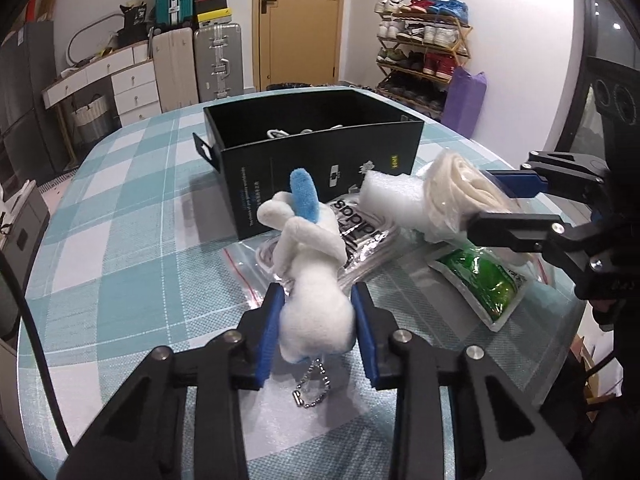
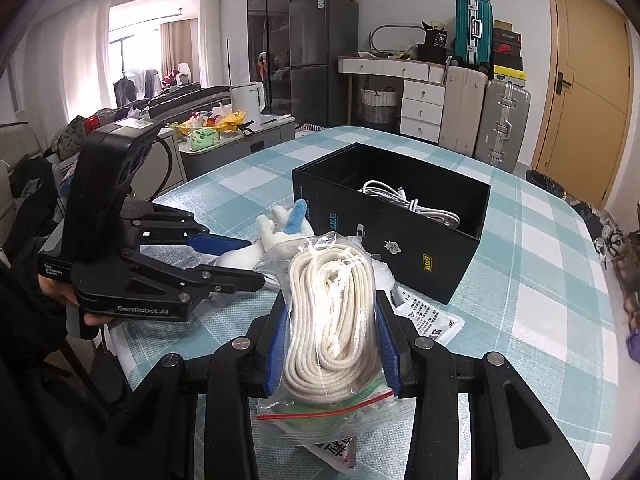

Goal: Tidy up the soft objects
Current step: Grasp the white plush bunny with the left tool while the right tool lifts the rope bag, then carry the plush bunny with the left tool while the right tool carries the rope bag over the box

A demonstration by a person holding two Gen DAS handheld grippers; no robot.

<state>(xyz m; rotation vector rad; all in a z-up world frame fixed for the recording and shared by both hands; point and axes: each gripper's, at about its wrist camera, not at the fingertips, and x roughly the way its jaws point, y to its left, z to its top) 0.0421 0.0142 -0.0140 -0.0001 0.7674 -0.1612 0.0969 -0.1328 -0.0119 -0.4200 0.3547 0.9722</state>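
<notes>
the left claw (image 1: 318,316), at the lower centre of its own view, is seen clenched on a white plush toy (image 1: 316,280), its blue pads pressed into the body on both sides. the right claw (image 2: 332,344), at the lower centre of its view, is seen clenched on a bagged rope coil (image 2: 332,320). both things are held just above the checked counter (image 1: 140,200), in front of an open black box (image 1: 320,148) at the centre of the frame, where white cables (image 2: 412,204) already lie.

a slip is judged the main risk: the toy is squeezed only at its lower half, so it may sag or rotate as it is carried, and its bead chain (image 1: 310,384), hanging below, could catch on the box rim. the glossy bag may slide between the pads. the two claws are close together and could be knocked against each other at the box.

the toy is seen as white fleece with one blue ear and a pale arm. the rope is cream, braided, wound in loops inside a clear zip bag with a red seal line. foam (image 1: 384,196), a green pouch (image 1: 480,284) and flat bags are left beside the box.
</notes>
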